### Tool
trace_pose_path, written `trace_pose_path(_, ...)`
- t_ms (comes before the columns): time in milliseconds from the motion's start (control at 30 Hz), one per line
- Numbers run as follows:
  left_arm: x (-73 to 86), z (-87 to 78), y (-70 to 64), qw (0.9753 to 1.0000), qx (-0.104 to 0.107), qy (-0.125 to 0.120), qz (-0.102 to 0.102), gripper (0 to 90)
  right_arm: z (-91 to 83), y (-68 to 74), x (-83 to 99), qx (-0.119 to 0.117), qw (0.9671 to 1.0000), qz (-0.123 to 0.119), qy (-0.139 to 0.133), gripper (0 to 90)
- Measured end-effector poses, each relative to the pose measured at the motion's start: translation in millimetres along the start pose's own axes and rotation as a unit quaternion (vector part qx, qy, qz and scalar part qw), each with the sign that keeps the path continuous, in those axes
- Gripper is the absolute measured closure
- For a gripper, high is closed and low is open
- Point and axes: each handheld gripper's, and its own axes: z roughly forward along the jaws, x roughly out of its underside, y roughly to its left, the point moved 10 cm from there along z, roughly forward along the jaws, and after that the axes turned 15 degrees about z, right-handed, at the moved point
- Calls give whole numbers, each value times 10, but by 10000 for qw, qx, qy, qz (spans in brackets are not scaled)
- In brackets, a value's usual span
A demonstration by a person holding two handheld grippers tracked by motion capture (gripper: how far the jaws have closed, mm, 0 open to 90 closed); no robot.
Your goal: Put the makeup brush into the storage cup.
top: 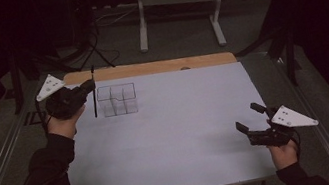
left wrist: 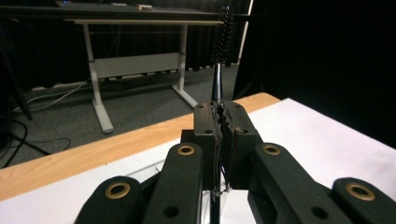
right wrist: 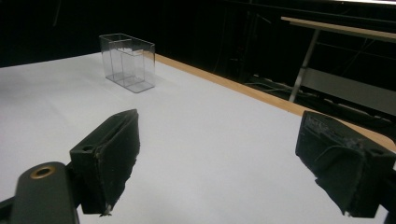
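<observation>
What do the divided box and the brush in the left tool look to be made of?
Divided box: clear, glossy, rigid plastic by the look; the table shows through its walls and its edges catch light. Brush: dark bristles spiralling around a thin, shiny stem, likely metal wire, though coated plastic is possible. The left tool is clamped on that stem.

Left tongs (top: 87, 88) clamped, right tongs (top: 249, 118) agape

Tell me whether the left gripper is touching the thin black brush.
Touching. In the left gripper view, the left gripper has its jaws shut on the brush, whose handle rises from between them with no gap.
</observation>
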Motion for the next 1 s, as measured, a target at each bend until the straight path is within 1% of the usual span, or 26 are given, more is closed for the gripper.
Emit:
trace_pose_path(33, -17, 16, 6, 10000, 3, -59, -3, 860, 1, 2, 0, -2, 10000, 2, -2, 134)
trace_pose_path(100, -39, 48, 35, 9999, -71, -146, -39, 860, 1, 3, 1, -7, 10000, 2, -1, 134)
trace_pose_path(133, -44, 73, 61, 9997, -148, -204, -40, 860, 0, 4, 1, -8, 10000, 2, 0, 134)
trace_pose_path(200, -51, 96, 86, 9993, -152, -305, -134, 860, -5, 1, 2, -5, 10000, 2, 2, 134)
trace_pose_path(300, -50, 121, 111, 9991, -201, -329, -156, 860, -8, -6, 0, 2, 10000, 6, -8, 134)
trace_pose_path(367, -74, 154, 144, 9988, -270, -401, -121, 860, -10, -10, 1, 7, 10000, 16, -7, 134)
trace_pose_path(433, -88, 164, 156, 9985, -265, -445, -152, 861, -8, -9, 3, 5, 10000, 14, -1, 134)
trace_pose_path(467, -115, 189, 187, 9982, -309, -489, -158, 860, -6, -7, 4, 6, 10000, 13, 4, 134)
trace_pose_path(600, -149, 224, 237, 9976, -353, -563, -183, 860, -4, -3, 7, -5, 10000, -1, 9, 134)
trace_pose_path(667, -165, 273, 277, 9970, -430, -624, -174, 860, -5, -4, 10, -5, 10000, 14, 16, 134)
trace_pose_path(767, -167, 316, 295, 9966, -469, -648, -186, 860, -6, -6, 13, 0, 10000, 22, 22, 134)
trace_pose_path(833, -166, 358, 329, 9956, -487, -748, -273, 860, -9, -6, 13, -6, 10000, 22, 23, 134)
trace_pose_path(867, -156, 373, 349, 9953, -550, -752, -248, 860, -10, -5, 12, -8, 10000, 19, 20, 134)
trace_pose_path(900, -156, 373, 349, 9953, -550, -752, -248, 860, -10, -5, 12, -8, 10000, 19, 20, 134)
trace_pose_path(967, -126, 416, 387, 9944, -637, -805, -235, 860, -15, 1, 8, -18, 10000, 17, 11, 134)
trace_pose_path(1000, -110, 430, 399, 9944, -669, -795, -187, 860, -17, 2, 7, -15, 10000, 16, 9, 134)
